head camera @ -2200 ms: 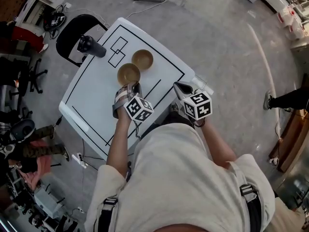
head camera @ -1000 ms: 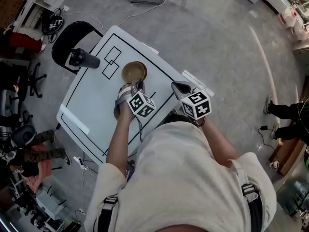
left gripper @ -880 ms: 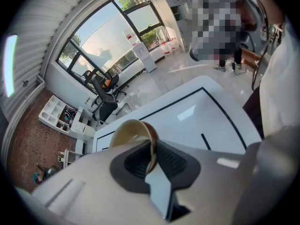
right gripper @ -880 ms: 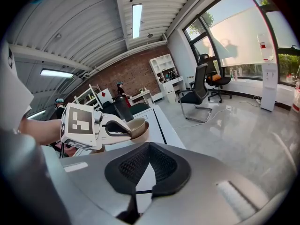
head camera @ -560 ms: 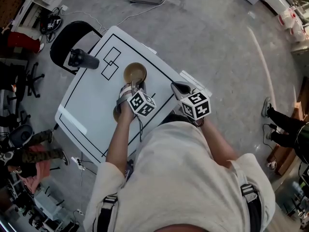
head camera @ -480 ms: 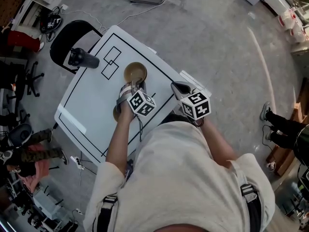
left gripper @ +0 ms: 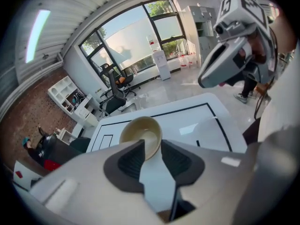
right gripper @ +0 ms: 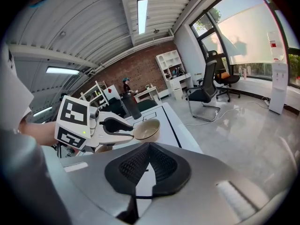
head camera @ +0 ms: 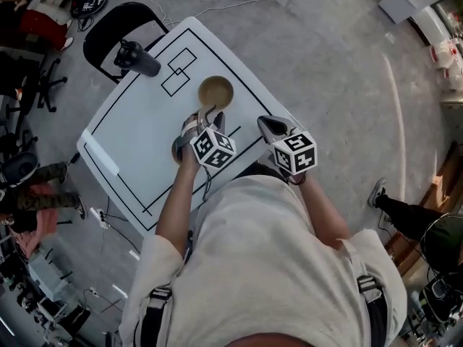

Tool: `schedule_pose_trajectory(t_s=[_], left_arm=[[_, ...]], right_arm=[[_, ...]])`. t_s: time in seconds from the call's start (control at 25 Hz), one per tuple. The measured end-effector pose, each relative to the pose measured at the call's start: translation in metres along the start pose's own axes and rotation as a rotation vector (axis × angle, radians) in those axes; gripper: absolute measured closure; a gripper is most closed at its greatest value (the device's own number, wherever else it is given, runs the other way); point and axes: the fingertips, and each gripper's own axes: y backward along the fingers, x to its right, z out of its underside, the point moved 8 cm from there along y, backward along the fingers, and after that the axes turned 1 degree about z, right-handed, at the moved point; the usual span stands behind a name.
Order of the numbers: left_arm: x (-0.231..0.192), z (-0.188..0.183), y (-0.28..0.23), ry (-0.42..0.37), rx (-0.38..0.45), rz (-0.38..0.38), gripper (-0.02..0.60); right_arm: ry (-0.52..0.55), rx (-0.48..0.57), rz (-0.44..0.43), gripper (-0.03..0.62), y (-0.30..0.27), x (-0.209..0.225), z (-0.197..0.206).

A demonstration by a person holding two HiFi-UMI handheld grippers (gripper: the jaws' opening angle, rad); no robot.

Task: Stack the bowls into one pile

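Two tan bowls [head camera: 215, 91] sit nested as one pile on the white table [head camera: 137, 136], inside its black outline. My left gripper [head camera: 206, 114] is at the pile's near rim. In the left gripper view the bowl pile [left gripper: 140, 134] has its near rim between the fingertips of the left gripper [left gripper: 152, 144]. Those jaws are opening and the pads do not press on the rim. My right gripper [head camera: 265, 124] hovers to the right by the table's near edge, shut and empty. The right gripper view shows the right gripper [right gripper: 149, 147], the left gripper [right gripper: 112, 125] and the bowl pile [right gripper: 146, 129].
A black tumbler [head camera: 137, 58] stands at the table's far left corner, also in view as the tumbler [right gripper: 132, 106]. A black chair [head camera: 116, 29] is behind that corner. Two small black rectangles [head camera: 177, 72] are drawn on the table left of the pile. People's legs show at the edges.
Two bowls stood side by side at first; since a second ago there is a single pile. The left gripper stays at its near rim. The head view has shifted slightly.
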Motion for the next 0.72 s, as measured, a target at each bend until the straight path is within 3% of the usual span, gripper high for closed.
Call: schedule_pose_trajectory(t_s=[0.2, 0.52, 0.72], left_arm=[[-0.012, 0.038, 0.029, 0.155, 0.02, -0.086, 0.575], [-0.026, 0.118, 0.085, 0.341, -0.009, -0.198, 0.578], [-0.02, 0.162, 0.117, 0.43, 0.008, -0.21, 0.578]], right_arm=[[0.046, -0.038, -0.072, 0.594, -0.024, -0.029, -0.003], [0.145, -0.103, -0.179, 0.594, -0.053, -0.1, 0.001], [0.201, -0.166, -0.215, 0.594, -0.063, -0.14, 0.017]])
